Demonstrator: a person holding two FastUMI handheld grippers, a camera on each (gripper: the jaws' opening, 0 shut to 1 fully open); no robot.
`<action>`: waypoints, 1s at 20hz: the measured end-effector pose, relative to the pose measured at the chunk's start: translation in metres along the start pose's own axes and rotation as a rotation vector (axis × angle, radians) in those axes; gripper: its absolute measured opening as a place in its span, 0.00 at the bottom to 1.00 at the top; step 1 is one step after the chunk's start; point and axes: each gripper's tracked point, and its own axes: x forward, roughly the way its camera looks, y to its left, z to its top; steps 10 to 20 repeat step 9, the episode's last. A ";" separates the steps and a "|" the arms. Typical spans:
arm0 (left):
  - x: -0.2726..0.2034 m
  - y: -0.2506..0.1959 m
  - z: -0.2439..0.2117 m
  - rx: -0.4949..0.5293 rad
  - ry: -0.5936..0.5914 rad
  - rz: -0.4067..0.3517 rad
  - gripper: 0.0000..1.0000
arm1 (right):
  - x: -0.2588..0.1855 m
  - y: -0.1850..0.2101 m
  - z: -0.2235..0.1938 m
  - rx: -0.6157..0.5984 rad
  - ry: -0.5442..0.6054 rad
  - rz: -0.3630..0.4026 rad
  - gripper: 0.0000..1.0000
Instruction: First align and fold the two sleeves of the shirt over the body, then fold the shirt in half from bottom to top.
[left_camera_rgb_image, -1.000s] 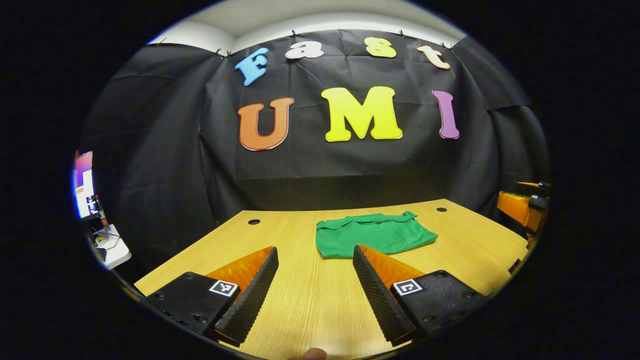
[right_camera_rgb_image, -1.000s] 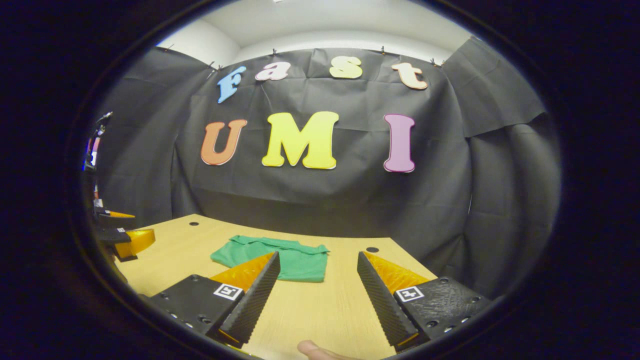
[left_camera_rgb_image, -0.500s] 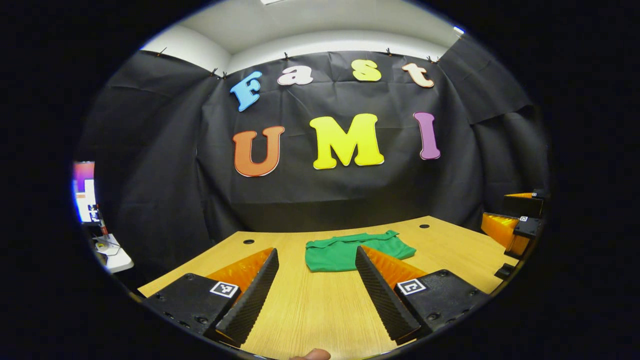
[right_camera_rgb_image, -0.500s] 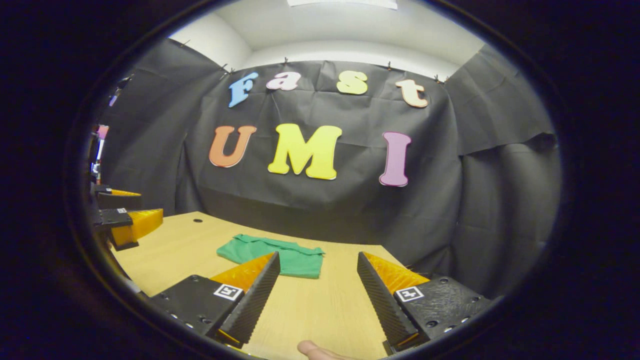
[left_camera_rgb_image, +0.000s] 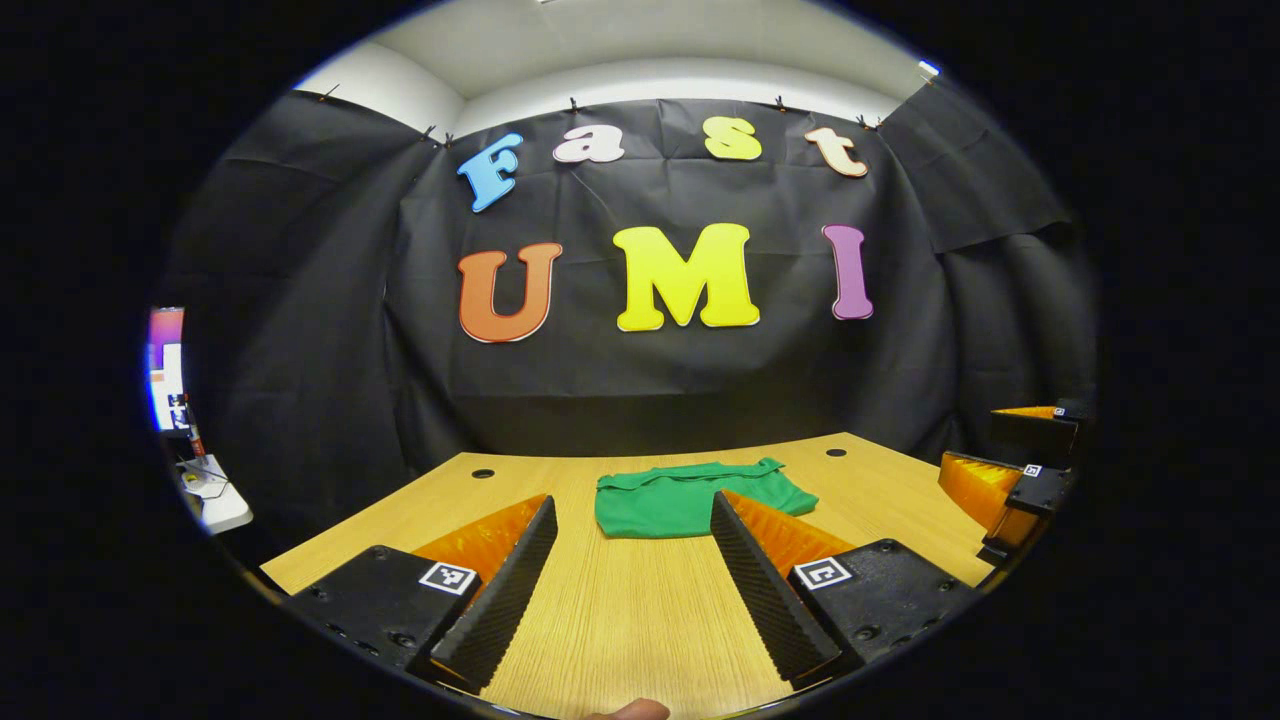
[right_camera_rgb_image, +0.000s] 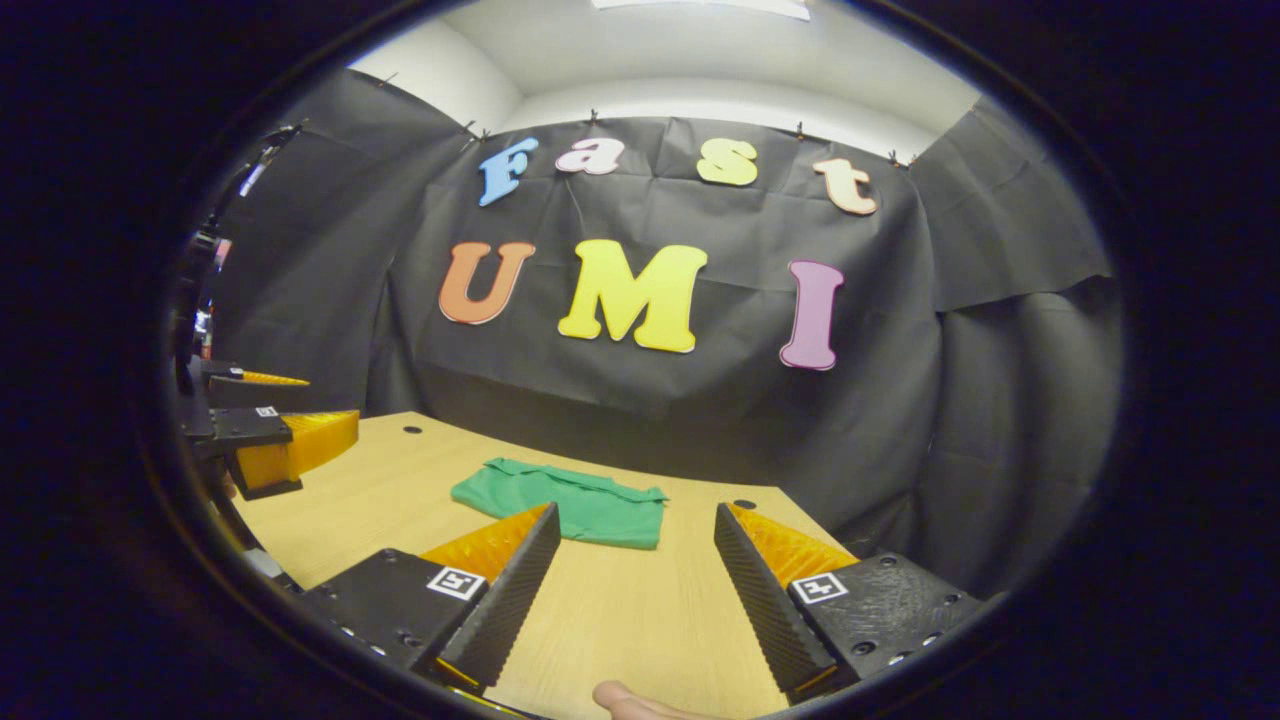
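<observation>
A green shirt (left_camera_rgb_image: 680, 500) lies folded into a compact flat rectangle toward the far side of the wooden table (left_camera_rgb_image: 620, 610). In the right gripper view the same shirt (right_camera_rgb_image: 570, 505) sits ahead and slightly left. My left gripper (left_camera_rgb_image: 632, 515) is open, held above the near part of the table, well short of the shirt, nothing between its fingers. My right gripper (right_camera_rgb_image: 637, 525) is open too, also short of the shirt and empty. The right gripper (left_camera_rgb_image: 1010, 480) appears at the right edge of the left gripper view; the left gripper (right_camera_rgb_image: 265, 440) appears at the left edge of the right gripper view.
Round cable holes (left_camera_rgb_image: 483, 473) (left_camera_rgb_image: 833, 453) mark the table's far corners. A fingertip (right_camera_rgb_image: 625, 698) shows at the bottom edge. A screen (left_camera_rgb_image: 165, 370) and a white stand (left_camera_rgb_image: 215, 505) sit off the table's left side.
Both grippers have drawn back from the shirt and stayed open. The shirt looks smaller and farther in both views and lies unmoved.
</observation>
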 end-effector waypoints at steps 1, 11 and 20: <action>0.001 0.000 -0.004 -0.002 0.008 -0.002 0.99 | 0.001 0.000 0.000 0.011 0.002 -0.001 0.95; 0.011 0.008 -0.014 -0.039 0.044 0.004 0.99 | 0.007 -0.008 -0.006 0.059 0.025 -0.011 0.95; 0.011 0.008 -0.014 -0.039 0.044 0.004 0.99 | 0.007 -0.008 -0.006 0.059 0.025 -0.011 0.95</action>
